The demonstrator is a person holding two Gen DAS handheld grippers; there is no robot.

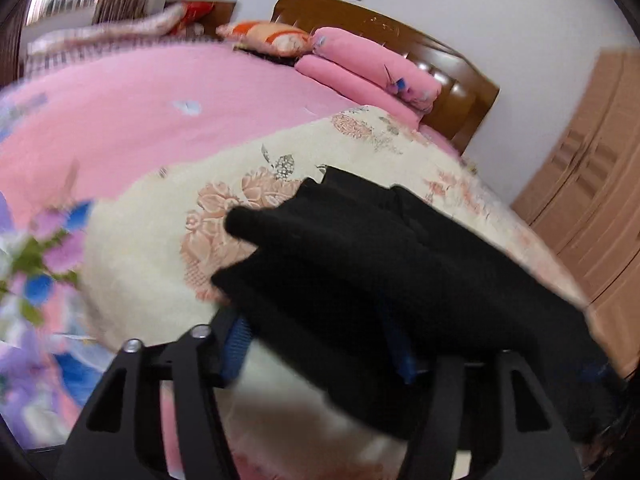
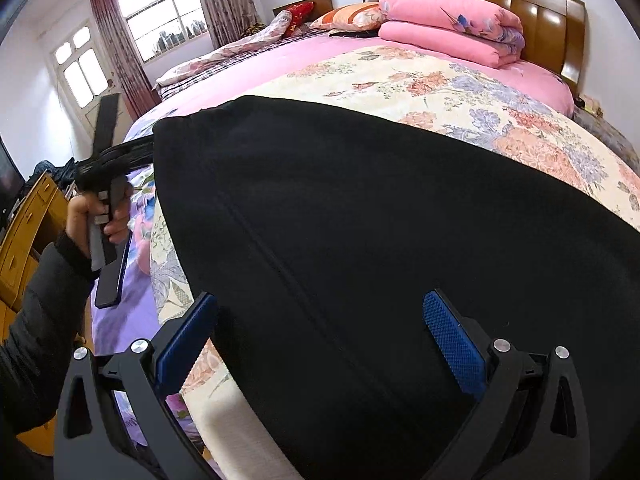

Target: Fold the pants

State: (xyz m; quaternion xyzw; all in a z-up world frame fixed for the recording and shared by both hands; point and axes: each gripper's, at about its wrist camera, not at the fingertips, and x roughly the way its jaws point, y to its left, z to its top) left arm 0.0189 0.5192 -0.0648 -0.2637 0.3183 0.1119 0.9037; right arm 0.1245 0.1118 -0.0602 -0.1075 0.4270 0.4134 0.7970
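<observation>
Black pants lie spread on a cream floral blanket on the bed. My right gripper is open just above their near end, one blue pad on each side of the cloth. A hand holds my left gripper at the pants' far left edge. In the left wrist view, a bunched fold of the pants rises between the fingers of the left gripper. The jaws are drawn partway in with cloth filling the gap. The cloth hides most of the right pad.
A folded pink quilt and pillows sit by the wooden headboard. A wardrobe stands to the right of the bed. A wooden chest of drawers is at the left, below the windows.
</observation>
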